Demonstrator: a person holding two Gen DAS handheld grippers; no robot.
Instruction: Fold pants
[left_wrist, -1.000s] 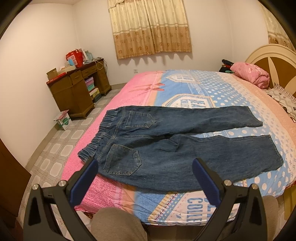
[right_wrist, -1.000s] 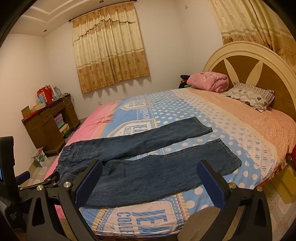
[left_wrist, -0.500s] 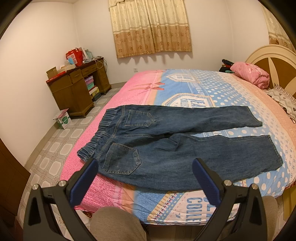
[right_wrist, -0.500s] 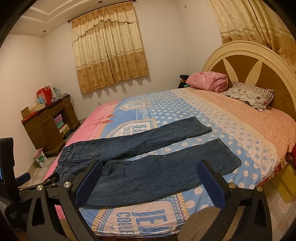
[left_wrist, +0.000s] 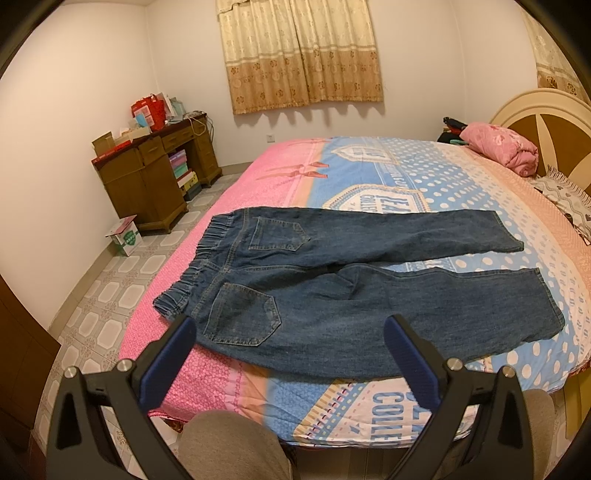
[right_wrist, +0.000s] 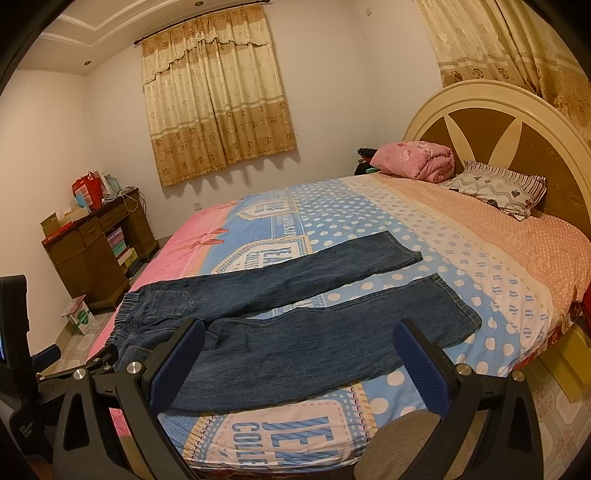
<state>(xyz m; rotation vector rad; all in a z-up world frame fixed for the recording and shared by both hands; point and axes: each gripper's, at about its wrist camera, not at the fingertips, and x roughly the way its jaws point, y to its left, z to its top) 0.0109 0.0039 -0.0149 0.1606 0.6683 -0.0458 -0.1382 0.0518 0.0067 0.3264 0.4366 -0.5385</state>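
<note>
- the left gripper (left_wrist: 290, 350) is hanging over the near edge of the bed (left_wrist: 229, 373), its blue-padded fingers (left_wrist: 168, 360) spread wide and gripping nothing.
- the right gripper (right_wrist: 299, 363) is hovering likewise at the near edge, jaws wide apart and bare.
- the pants (left_wrist: 354, 291) are lying flat and unfolded across the near half of the bed, back pockets up, waistband to the left, the two legs running right and splaying slightly apart.
- a rolled pink blanket (right_wrist: 413, 160) and a patterned pillow (right_wrist: 498, 188) are sitting at the far right by the headboard (right_wrist: 491, 122).
- a wooden desk (left_wrist: 155, 177) is standing at the far left wall.
</note>
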